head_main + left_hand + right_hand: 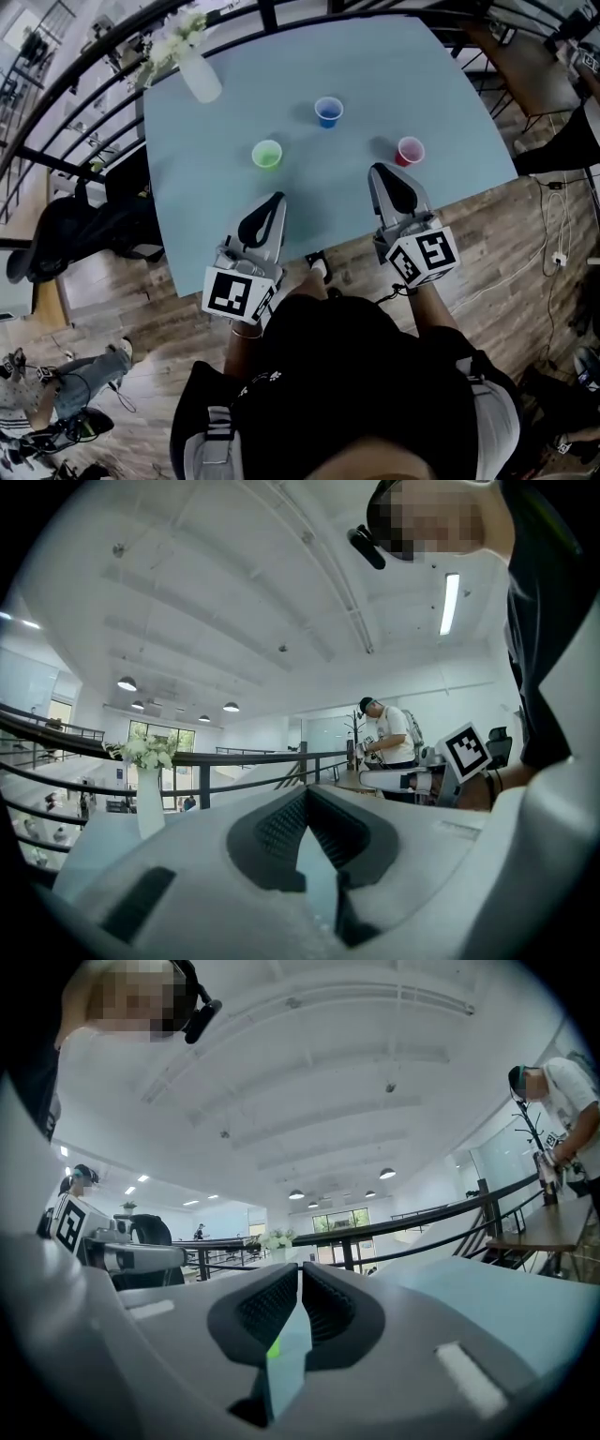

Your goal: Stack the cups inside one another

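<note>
1. While three cups stand upright and well apart on the pale blue surface, none sits inside another.
2. The green cup stands left of centre, toward the near edge. The blue cup stands about the middle, farther back. The pink cup stands close to the near edge, toward the near right corner.
3. The left gripper reaches in over the near edge, its tip near the green cup but short of it.
4. Its jaws are pressed together at the tips, with nothing between them.
5. The right gripper reaches in over the same edge, its tip just beside the pink cup on that cup's left. Whether they touch cannot be told.
6. Its jaws are likewise closed and empty. In the right gripper view a sliver of green shows through the slit below the pads.
7. A white vase of pale flowers stands at the far left corner.
</note>
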